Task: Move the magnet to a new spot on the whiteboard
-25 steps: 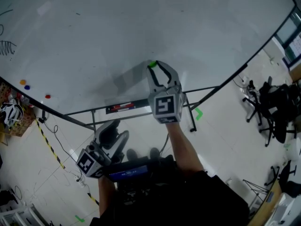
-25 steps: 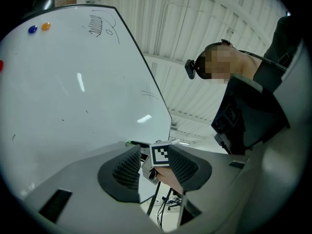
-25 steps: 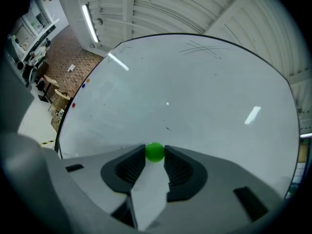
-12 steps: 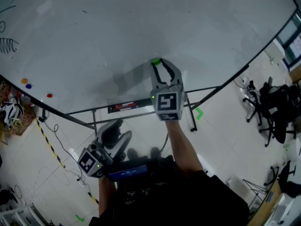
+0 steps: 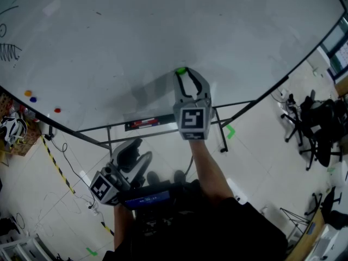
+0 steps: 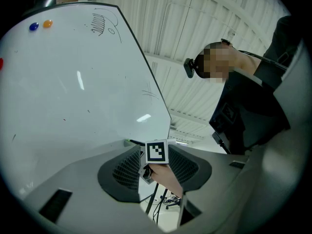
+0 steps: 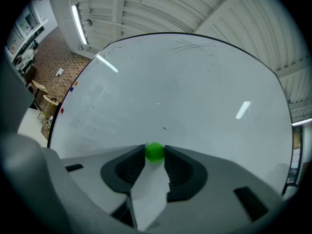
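While I watch from the head view, the left gripper (image 5: 138,149) hangs low by the operator's body, and its own view shows the jaws standing apart with nothing between them, only the other tool's marker cube (image 6: 156,151) seen through the gap. Just past it, the forearm (image 5: 209,170) reaches up to the right gripper (image 5: 182,74), which points at the board. I read its jaws as closed on the green magnet (image 7: 155,151): the ball sits right between the two tips, touching both, and it rests against the whiteboard (image 5: 163,26) in the lower middle of the surface. Below that spot, the board's ledge carries a red marker (image 5: 142,123). Farther off, at the board's lower left edge, I see an orange magnet (image 5: 27,93), a blue magnet (image 5: 32,99) just beside it and a red magnet (image 5: 57,110) apart from the pair, with a dark scribble (image 5: 10,52) above them. Beyond the board's right end stand black office chairs (image 5: 315,124)
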Demonstrator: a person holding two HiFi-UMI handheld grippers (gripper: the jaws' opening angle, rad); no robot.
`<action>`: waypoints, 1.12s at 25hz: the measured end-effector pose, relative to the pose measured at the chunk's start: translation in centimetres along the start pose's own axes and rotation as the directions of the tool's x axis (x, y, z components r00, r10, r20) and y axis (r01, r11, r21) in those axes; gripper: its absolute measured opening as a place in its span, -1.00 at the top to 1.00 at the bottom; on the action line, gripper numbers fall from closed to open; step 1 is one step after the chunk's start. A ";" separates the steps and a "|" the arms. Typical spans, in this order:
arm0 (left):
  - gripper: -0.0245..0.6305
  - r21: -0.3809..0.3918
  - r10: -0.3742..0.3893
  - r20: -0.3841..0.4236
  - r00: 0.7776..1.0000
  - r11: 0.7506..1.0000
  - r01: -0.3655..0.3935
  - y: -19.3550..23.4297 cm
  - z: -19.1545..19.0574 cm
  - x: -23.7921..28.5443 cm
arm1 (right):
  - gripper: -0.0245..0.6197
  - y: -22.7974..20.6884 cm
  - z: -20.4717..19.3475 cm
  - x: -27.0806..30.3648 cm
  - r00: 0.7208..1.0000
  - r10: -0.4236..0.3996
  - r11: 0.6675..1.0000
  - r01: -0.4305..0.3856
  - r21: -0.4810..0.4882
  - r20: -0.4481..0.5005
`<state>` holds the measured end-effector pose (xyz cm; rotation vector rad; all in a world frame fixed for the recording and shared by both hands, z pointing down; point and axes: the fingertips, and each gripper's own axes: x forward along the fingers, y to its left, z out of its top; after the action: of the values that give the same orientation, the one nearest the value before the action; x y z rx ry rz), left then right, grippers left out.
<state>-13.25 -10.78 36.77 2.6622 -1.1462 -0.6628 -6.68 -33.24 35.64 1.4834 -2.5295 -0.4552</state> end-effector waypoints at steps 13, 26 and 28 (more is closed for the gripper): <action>0.37 -0.011 -0.003 0.000 1.000 1.000 0.003 0.4 -0.5 0.6 | 0.45 -0.1 0.1 -0.1 1.000 0.014 0.997 -0.015 0.079 0.006; 0.37 -0.009 -0.006 -0.015 1.000 1.000 0.006 0.1 -0.8 1.5 | 0.48 -0.7 -0.1 -2.7 0.993 0.094 0.978 -0.106 0.179 0.071; 0.37 -0.010 -0.001 -0.018 1.000 1.000 0.000 -0.2 -1.1 1.7 | 0.52 -1.4 -0.2 -4.0 0.986 0.124 0.965 -0.145 0.219 0.107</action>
<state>-11.60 -11.91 37.12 2.6546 -1.1346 -0.6413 -3.48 -30.41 35.33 1.3763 -2.8140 -0.2253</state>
